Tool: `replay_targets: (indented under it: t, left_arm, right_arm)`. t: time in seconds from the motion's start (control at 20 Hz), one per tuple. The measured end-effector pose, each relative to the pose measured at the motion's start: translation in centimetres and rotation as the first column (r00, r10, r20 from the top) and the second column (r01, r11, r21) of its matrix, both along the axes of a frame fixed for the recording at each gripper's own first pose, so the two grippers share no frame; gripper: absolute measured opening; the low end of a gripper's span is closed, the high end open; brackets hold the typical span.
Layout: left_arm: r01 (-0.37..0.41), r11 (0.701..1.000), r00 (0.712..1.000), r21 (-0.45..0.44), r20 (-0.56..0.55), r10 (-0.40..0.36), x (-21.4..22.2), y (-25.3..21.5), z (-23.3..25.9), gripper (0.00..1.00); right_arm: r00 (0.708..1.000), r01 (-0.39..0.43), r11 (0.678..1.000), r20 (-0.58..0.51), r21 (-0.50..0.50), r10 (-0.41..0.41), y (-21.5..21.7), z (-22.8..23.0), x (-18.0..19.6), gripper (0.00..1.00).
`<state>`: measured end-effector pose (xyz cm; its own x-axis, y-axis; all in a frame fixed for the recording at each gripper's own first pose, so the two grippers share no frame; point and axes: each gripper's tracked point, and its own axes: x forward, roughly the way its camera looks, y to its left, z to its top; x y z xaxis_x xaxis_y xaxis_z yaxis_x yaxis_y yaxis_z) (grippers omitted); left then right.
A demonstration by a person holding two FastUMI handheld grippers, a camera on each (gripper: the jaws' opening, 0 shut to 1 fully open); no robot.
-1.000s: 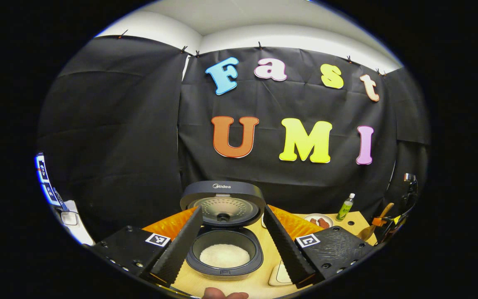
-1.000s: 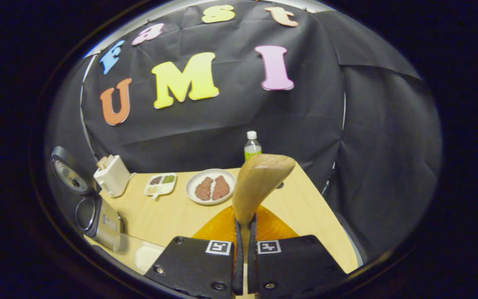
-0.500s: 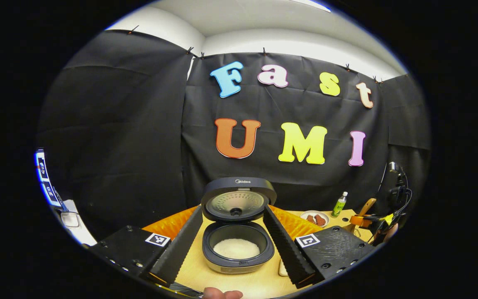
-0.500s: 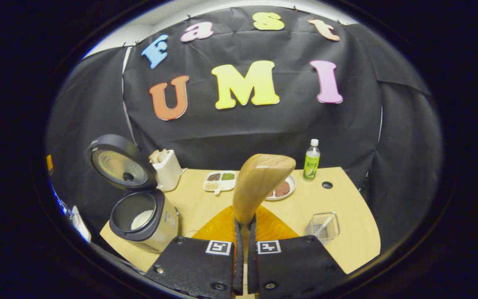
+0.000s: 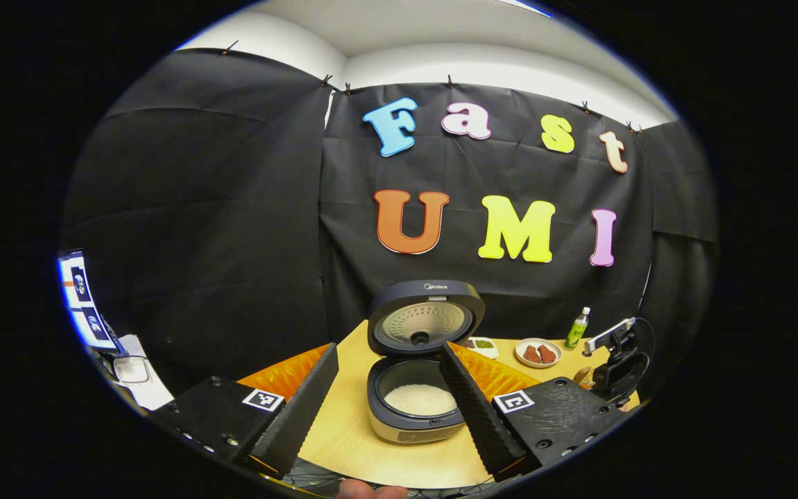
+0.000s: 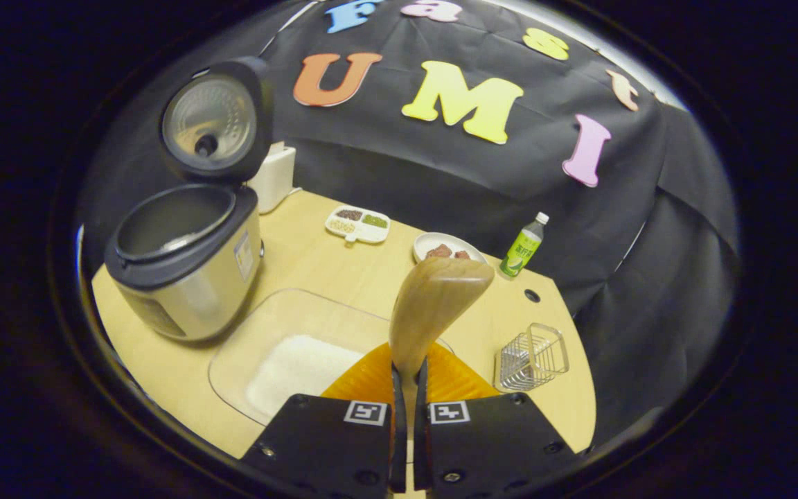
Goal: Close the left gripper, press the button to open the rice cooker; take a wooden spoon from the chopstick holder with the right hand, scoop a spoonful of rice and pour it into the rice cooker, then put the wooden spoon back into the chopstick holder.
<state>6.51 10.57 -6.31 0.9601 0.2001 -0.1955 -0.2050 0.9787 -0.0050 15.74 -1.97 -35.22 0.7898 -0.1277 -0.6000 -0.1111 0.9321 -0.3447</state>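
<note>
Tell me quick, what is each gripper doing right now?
Left gripper: open, holding nothing.
Right gripper: closed on the wooden spoon.

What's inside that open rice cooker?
White rice lies in the rice cooker pot. The right gripper view shows just a sliver of it, the near wall covering the rest.

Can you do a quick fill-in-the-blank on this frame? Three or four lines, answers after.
1. The lid of the rice cooker stands ____.
2. The right tongs are shut on the handle of a wooden ____.
3. The left tongs are ____ and hold nothing.
4. The clear dish beside the cooker holds white ____.

Answers: open; spoon; open; rice
</note>
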Motion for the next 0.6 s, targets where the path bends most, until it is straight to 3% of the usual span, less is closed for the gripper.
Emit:
replay_targets:
  t: [0.25,0.45,0.6]
  left_arm:
    - [0.007,1.0,0.999,0.007,-0.032,-0.007,-0.3,-0.2,-0.6,0.95]
    - [-0.003,1.0,0.998,0.015,-0.058,0.004,-0.5,-0.1,-1.2,0.95]
    - [-0.018,1.0,0.995,0.022,-0.095,0.02,-0.9,0.1,-2.0,0.95]
  right_arm:
    - [1.0,0.02,1.0,-0.012,0.02,-0.02,1.0,-2.7,-0.3,0.09]
    - [0.997,0.059,0.985,-0.057,0.16,-0.051,3.5,-3.8,-0.3,0.1]
    - [0.995,0.075,0.956,-0.08,0.283,-0.054,6.0,-4.0,-0.2,0.09]
